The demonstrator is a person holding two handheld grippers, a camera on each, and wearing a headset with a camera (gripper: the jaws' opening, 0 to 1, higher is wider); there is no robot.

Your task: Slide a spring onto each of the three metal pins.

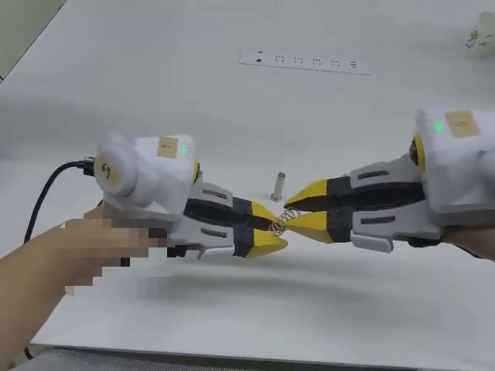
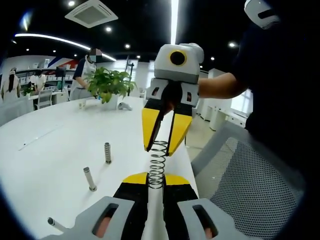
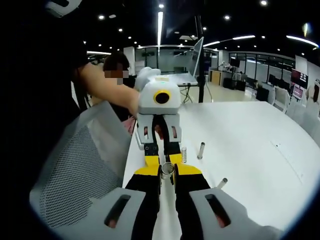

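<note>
Pinching one spring [image 2: 158, 161] by both ends, left gripper [image 2: 156, 179] fingers one end, right gripper [image 3: 167, 174] fingers the other, long axis tip-to-tip, roughly level above table [image 1: 232, 116]; likely needs tipping upright over metal pin [image 1: 278, 186] standing just beyond fingertips, nearer right.

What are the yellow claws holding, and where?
A spring: the left gripper pinches one end, the right gripper the other.

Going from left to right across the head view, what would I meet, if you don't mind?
cable → left gripper → spring → right gripper
</note>
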